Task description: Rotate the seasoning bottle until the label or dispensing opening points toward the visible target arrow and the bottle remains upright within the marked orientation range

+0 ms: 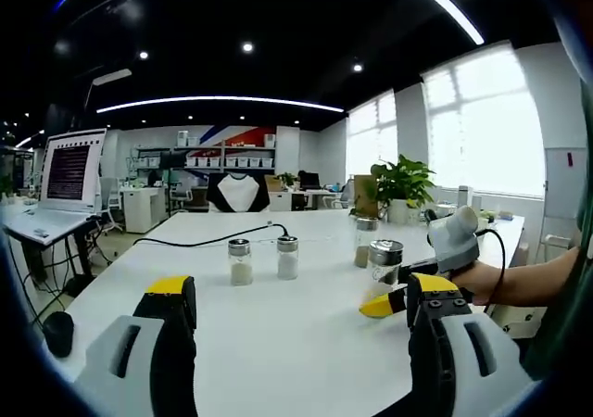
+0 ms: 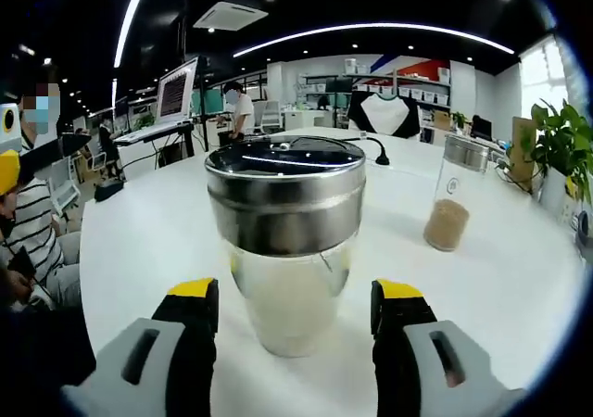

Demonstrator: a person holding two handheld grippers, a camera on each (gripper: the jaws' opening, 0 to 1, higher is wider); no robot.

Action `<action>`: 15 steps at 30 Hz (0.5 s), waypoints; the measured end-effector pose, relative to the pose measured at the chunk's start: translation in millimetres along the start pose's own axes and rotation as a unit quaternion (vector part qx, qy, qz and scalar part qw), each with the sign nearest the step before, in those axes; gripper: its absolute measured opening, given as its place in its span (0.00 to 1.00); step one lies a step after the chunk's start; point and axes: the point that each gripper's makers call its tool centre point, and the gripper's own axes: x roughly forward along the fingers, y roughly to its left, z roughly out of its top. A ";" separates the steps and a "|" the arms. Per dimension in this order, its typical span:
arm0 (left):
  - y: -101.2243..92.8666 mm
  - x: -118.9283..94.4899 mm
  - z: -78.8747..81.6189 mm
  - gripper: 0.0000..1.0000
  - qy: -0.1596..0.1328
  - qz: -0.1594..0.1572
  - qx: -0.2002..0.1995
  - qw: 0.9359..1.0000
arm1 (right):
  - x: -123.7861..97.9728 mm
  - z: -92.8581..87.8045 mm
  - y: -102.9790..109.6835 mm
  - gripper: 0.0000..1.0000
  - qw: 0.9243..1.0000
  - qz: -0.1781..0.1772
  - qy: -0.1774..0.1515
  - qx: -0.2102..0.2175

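In the right gripper view, the right tool point(image 2: 295, 315) stands with its yellow-tipped jaws apart on either side of the bottle point(image 2: 285, 241). The bottle stands upright on the white table point(image 2: 148, 241), between the jaws, with a gap showing at each side; whether either jaw touches the glass cannot be told. It has a clear glass body with pale contents and a steel cap with a dark top. Farther back to the right stands a second bottle point(image 2: 452, 195) with brown powder at its bottom, well apart from the first. A black cable point(image 2: 378, 153) lies across the table beyond. At the left edge a person in a striped shirt point(image 2: 32, 227) sits beside the table.

In the left gripper view, the left tool point(image 1: 301, 310) hangs over bare table point(image 1: 278, 343) with its jaws wide apart and nothing between them. To the right, the right tool point(image 1: 384, 303) shows from the side, held by a hand point(image 1: 482, 278), its yellow tips at the foot of the bottle point(image 1: 382, 269). Just behind that stands the brown-powder bottle point(image 1: 365, 241). Near the table's middle two small shakers point(image 1: 264, 259) stand side by side, upright and close together. A potted plant point(image 1: 400, 190) stands at the far edge by the window, and a laptop point(image 1: 60, 181) is open on a stand to the left.
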 end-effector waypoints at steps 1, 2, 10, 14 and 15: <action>0.5 -0.1 -0.6 1.00 0.001 0.001 -0.001 1.000 | 0.1 2.9 4.5 0.67 1.000 0.016 -0.007 -0.001; 1.1 -0.6 -0.5 0.99 0.000 0.003 -0.002 1.000 | 0.3 5.8 5.9 0.67 1.000 0.028 -0.012 -0.005; 1.7 -6.8 -1.1 0.99 0.001 0.008 0.000 1.000 | 4.9 33.5 7.4 0.68 0.991 0.113 -0.049 -0.055; 3.3 -9.2 -2.1 0.99 0.003 0.012 -0.001 1.000 | 3.9 35.6 14.0 0.68 0.983 0.169 -0.053 -0.051; 3.9 -9.7 -1.7 0.99 0.003 0.013 -0.002 1.000 | 3.1 33.7 16.8 0.68 0.980 0.186 -0.050 -0.060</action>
